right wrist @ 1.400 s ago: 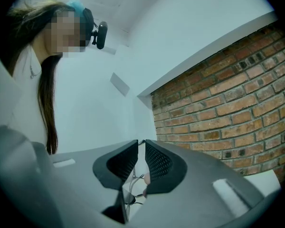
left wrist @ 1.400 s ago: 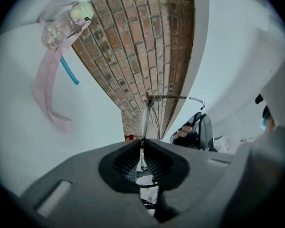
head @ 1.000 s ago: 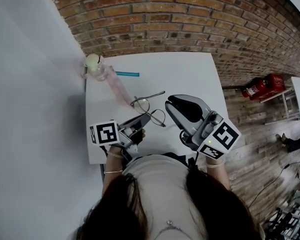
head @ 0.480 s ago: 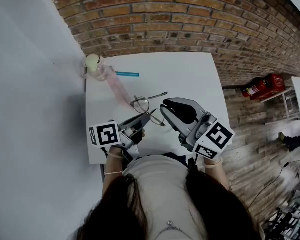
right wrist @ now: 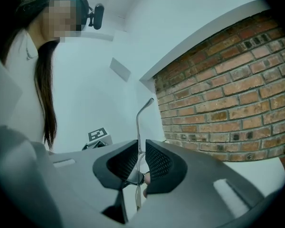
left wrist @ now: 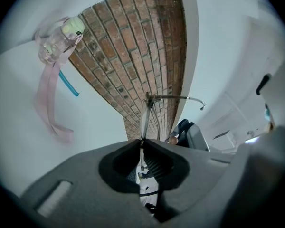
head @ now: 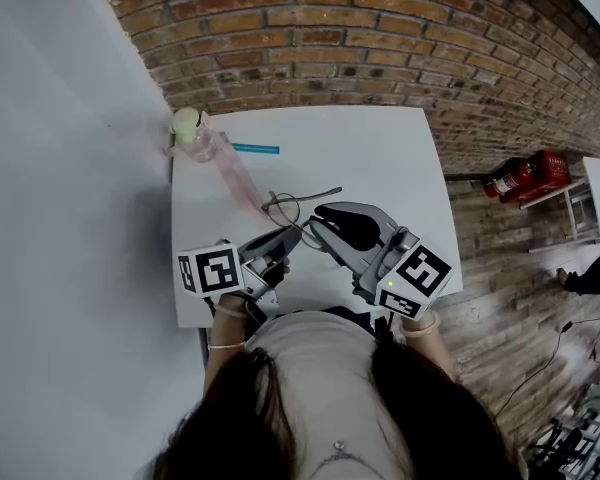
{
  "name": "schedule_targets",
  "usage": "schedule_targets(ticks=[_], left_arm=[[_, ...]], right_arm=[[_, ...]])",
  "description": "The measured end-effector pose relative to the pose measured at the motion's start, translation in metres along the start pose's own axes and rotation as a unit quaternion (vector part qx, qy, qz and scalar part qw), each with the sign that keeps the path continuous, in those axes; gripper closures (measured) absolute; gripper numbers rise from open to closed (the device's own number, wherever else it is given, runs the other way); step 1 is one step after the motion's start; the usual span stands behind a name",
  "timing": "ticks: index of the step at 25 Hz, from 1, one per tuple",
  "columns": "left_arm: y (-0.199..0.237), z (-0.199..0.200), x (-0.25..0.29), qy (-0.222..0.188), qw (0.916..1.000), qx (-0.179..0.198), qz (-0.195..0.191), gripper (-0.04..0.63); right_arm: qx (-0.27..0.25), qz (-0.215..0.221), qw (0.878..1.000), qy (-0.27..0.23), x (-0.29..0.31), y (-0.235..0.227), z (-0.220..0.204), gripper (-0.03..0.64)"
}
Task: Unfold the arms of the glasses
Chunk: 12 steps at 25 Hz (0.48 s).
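Left gripper is clenched on the glasses: its jaws meet on the thin wire frame, which rises straight up out of them. One arm of the glasses stands out sideways from the top of the frame.

Right gripper is closed down on the same glasses. A wire arm passes through the narrow slit between its jaws and rises above them, and part of a lens shows lower in the slit.

In the head view the glasses sit over the near middle of the white desk, held between the left gripper and the right gripper. Whether they rest on the desk cannot be told.

At the far left corner stands a clear bottle; its pink strap trails towards the glasses. A blue stick lies just beside the bottle. A brick wall runs behind the desk.
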<state>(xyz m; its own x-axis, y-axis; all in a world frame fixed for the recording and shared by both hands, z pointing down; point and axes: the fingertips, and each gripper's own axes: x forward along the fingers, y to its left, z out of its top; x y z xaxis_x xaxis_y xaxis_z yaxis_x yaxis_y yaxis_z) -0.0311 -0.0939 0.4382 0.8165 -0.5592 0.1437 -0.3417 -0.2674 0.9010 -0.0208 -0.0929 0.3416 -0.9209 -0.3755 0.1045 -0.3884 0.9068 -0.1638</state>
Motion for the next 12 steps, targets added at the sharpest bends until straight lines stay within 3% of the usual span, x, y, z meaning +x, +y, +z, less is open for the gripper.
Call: schedule_targets(ticks=[12], left_arm=[[-0.002, 0.003, -0.001, -0.002, 0.9996, 0.025, 0.008, 0.574]], right_arm=[[0.005, 0.015, 1.0, 0.023, 0.017, 0.007, -0.014, 0.574]])
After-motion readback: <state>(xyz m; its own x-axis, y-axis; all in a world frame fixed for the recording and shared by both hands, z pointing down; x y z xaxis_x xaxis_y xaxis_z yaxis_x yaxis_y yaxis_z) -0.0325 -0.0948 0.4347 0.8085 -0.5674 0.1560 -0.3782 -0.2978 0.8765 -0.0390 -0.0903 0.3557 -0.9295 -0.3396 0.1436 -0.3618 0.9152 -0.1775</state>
